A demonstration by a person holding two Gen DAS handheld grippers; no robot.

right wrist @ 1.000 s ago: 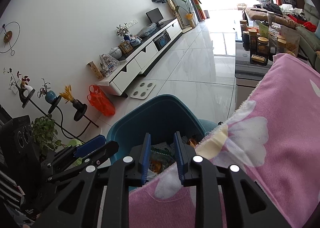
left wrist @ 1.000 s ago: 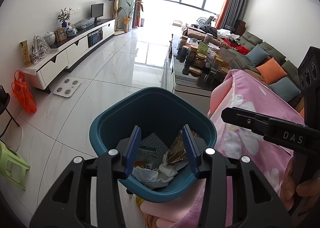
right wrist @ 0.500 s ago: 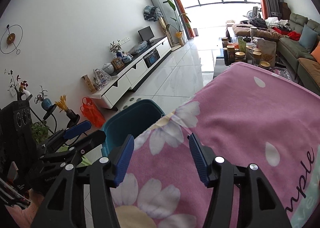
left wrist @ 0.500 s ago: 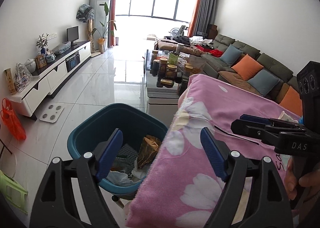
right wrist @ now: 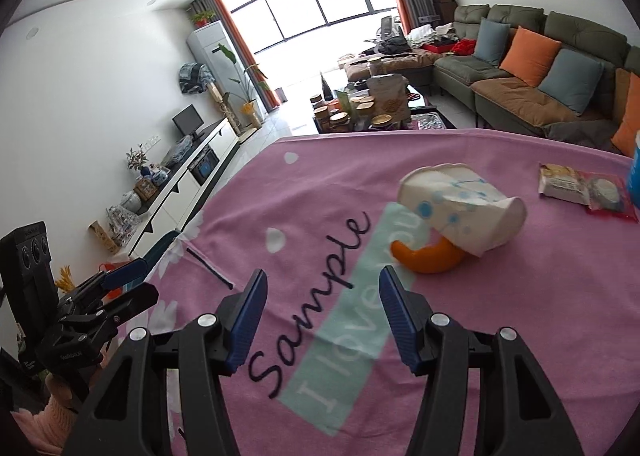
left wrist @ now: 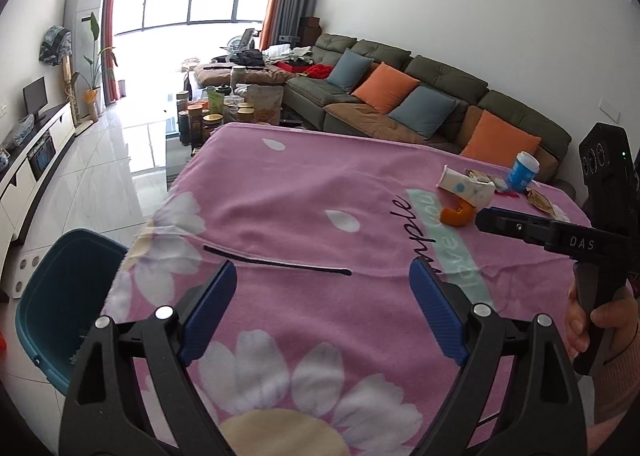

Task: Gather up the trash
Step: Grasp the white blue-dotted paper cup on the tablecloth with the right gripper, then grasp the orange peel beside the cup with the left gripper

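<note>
The pink flowered cloth (right wrist: 500, 296) covering the desk reads "Sample" in black script beside a mint band lettered "I love you". The right gripper (right wrist: 323, 310) hangs over that writing, fingers spread and empty; "DAS" is printed on its body in the left wrist view. Beyond the script lie a crumpled white paper cup (right wrist: 460, 204) touching an orange peel (right wrist: 428, 258), and a snack wrapper (right wrist: 580, 188) (print unreadable). The left gripper (left wrist: 323, 296), jaws still opening with nothing between them, hovers above a thin black stick (left wrist: 276, 264). The teal bin (left wrist: 60, 296) stands off the cloth's left edge, its contents mostly hidden.
</note>
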